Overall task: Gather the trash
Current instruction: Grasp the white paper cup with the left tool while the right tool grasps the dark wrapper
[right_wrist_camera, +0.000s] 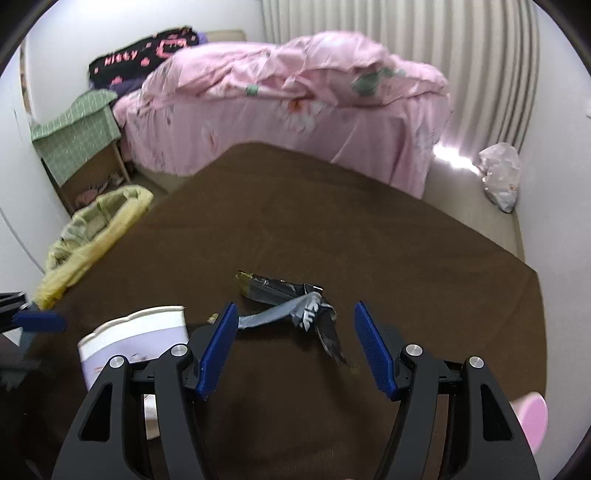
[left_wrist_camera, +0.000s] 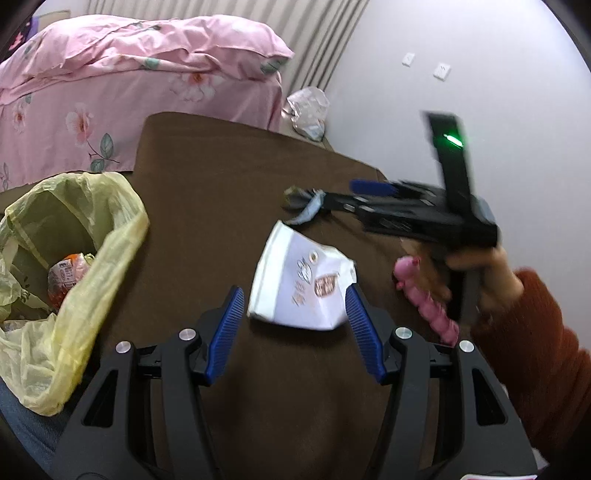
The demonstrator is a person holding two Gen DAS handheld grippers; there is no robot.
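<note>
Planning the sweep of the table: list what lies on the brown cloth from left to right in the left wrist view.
yellow trash bag → white paper cup → pink wrapper. The dark crumpled wrapper sits farther back, above the cup, so its place in the order is unclear.

Domestic bedroom. Identified by a bed [right_wrist_camera: 280, 122] made up with a pink floral quilt [left_wrist_camera: 122, 62], striped curtains [right_wrist_camera: 399, 33] hanging to the floor behind it, a bedside cabinet [right_wrist_camera: 79, 147] draped in green checked cloth, wall sockets [left_wrist_camera: 441, 71] on a plain white wall, and a low surface under a brown cover [right_wrist_camera: 332, 229] at the foot.
</note>
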